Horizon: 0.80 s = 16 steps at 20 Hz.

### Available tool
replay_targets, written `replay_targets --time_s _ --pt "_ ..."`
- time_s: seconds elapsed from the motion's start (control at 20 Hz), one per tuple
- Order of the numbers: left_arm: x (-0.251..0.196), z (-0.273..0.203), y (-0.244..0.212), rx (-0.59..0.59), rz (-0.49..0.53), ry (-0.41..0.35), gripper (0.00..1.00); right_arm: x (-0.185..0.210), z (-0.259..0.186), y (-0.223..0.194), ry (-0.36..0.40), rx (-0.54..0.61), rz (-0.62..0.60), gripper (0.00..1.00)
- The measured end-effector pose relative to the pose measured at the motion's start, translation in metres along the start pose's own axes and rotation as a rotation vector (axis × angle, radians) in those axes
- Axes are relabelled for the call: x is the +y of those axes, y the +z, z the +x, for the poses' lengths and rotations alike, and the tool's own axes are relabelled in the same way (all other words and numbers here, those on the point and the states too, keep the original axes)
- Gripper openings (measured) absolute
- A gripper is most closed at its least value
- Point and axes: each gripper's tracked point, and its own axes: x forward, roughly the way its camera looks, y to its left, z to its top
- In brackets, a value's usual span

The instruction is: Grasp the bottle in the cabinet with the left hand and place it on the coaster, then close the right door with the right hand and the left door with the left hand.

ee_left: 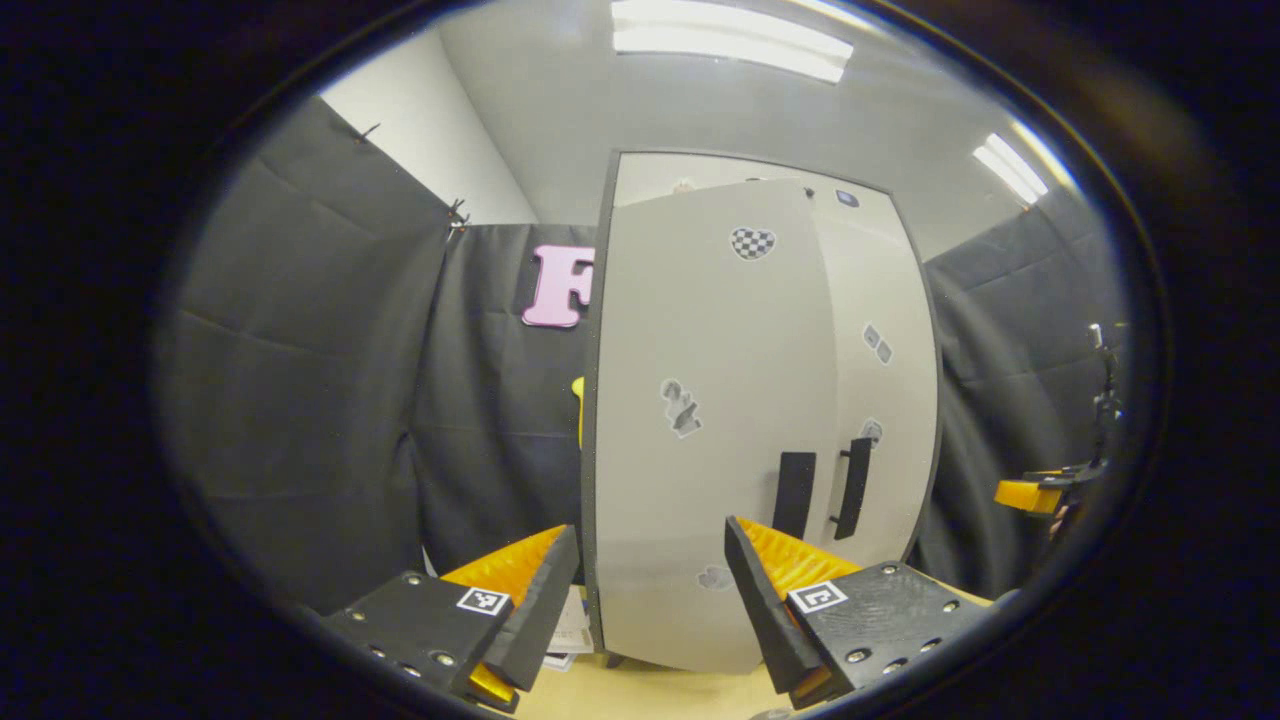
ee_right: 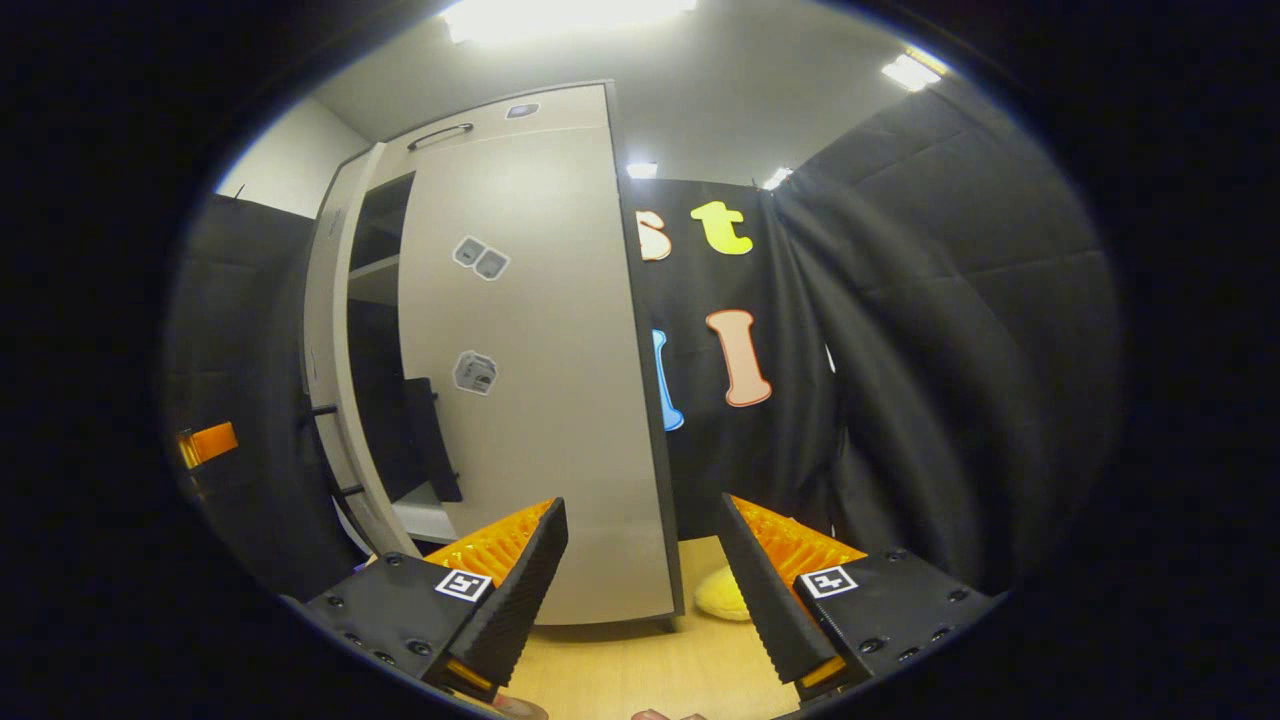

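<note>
Here, in the left gripper view, the left gripper (ee_left: 652,600) has its two fingers spread wide at about 6 o'clock, with nothing between them and nothing touching them. It points level at the cabinet (ee_left: 760,400), and the outer edge of the left door (ee_left: 715,420) rises straight up through the gap between the fingers. That left door fills the middle of the view, swung most of the way toward shut but still standing a little proud of the right door (ee_left: 885,380), which lies behind it at about 3 o'clock. Two dark handles (ee_left: 853,487) sit side by side near the seam, just above the finger at 5 o'clock. Far out at 3 o'clock, the right gripper (ee_left: 1030,493) shows small against the booth's cloth.

In the right gripper view, the right gripper (ee_right: 640,590) also stands wide open at 6 o'clock, empty and touching nothing, aimed level with a slight upward tilt. The right door (ee_right: 530,380) faces the camera flat, its bottom edge just above the wooden table (ee_right: 640,660). At about 9 o'clock the left door (ee_right: 335,380) is seen edge-on and ajar, with a dark gap and a pale shelf (ee_right: 378,268) showing between the two doors. A soft yellow object (ee_right: 722,595) lies on the table at the cabinet's foot, just between the fingers. Farther out at 9 o'clock, the left gripper (ee_right: 205,443) shows as a small piece. Fingertips (ee_right: 520,708) of a person's hand peep in at the bottom edge.

I cannot tell where the bottle or the coaster is.
</note>
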Motion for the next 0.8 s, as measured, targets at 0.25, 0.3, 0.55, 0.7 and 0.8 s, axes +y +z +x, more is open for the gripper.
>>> replay_targets --time_s 0.25,0.3,0.55,0.7,0.8 --pt "0.026 -0.022 -0.002 -0.012 -0.035 0.05 0.86 0.03 0.004 -0.004 0.069 0.008 -0.035 0.92" --pt "0.027 -0.021 -0.003 -0.011 -0.04 0.06 0.86 0.033 0.004 -0.005 0.079 0.009 -0.035 0.92" --pt "0.037 -0.032 -0.004 -0.003 -0.029 0.091 0.85 0.038 0.009 0.0 0.102 0.003 -0.025 0.96" --pt "0.041 -0.041 -0.003 -0.008 -0.027 0.096 0.86 0.032 0.011 0.0 0.083 0.007 -0.017 0.96" --pt "0.034 -0.041 -0.003 -0.005 -0.036 0.086 0.86 0.019 0.012 -0.005 0.038 0.019 -0.006 0.96"
